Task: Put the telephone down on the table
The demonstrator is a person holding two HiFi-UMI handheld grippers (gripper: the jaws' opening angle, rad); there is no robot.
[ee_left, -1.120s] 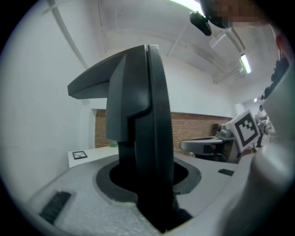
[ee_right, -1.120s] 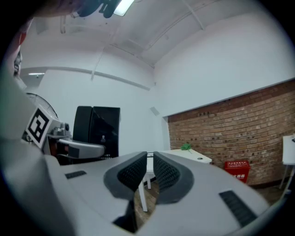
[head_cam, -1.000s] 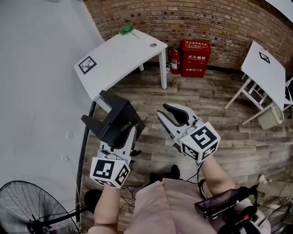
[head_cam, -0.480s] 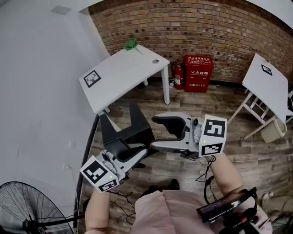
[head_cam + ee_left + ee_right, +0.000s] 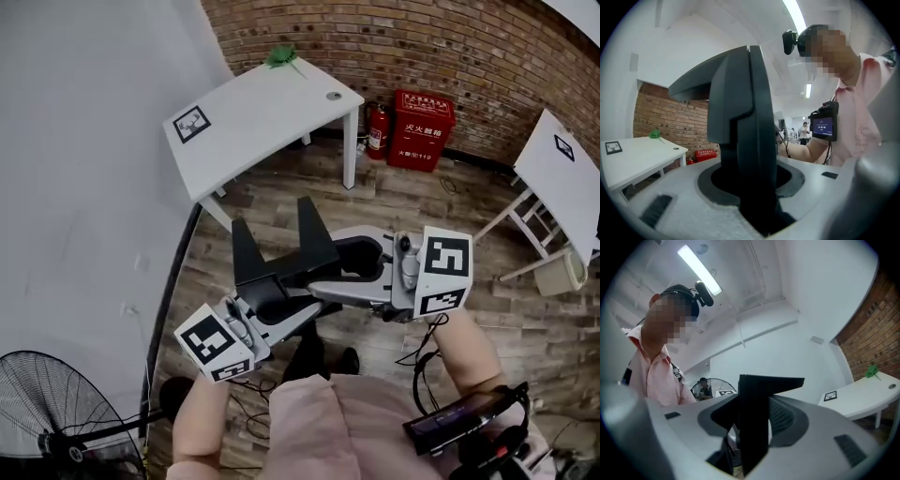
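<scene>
The telephone point(image 5: 281, 270), a black angular piece (its shape gives little else away), is up in the air in front of us. It hangs well above the plank floor point(image 5: 450, 206) and short of the white table point(image 5: 267, 112), which stands ahead near the brick wall point(image 5: 450, 47). The left gripper point(image 5: 289, 307) comes at it from below and to the left and pinches it. In the left gripper view a dark slab fills the slot between the jaws with no gap on either side. The right gripper point(image 5: 323, 269) reaches in from the right, roughly level, with its jaws round another upright slab of the same telephone. They have just been closing, yet in the right gripper view a sliver of light shows between the slab and the ribbed pad. We therefore read them as spread round the slab and not yet pressing on it. On the table a square marker point(image 5: 190, 124) lies near the close corner and a small green thing point(image 5: 283, 56) at the far end, with bare top between them. Beyond the table a red fire extinguisher point(image 5: 377, 127) and a red cabinet point(image 5: 420, 117) stand at the wall. We judge the step in hand to be the carry, with a second grip being taken on the way. Next we would need to bring the telephone forward over the bare tabletop and lower it until its base sits flat. Only then should both grippers let go.
</scene>
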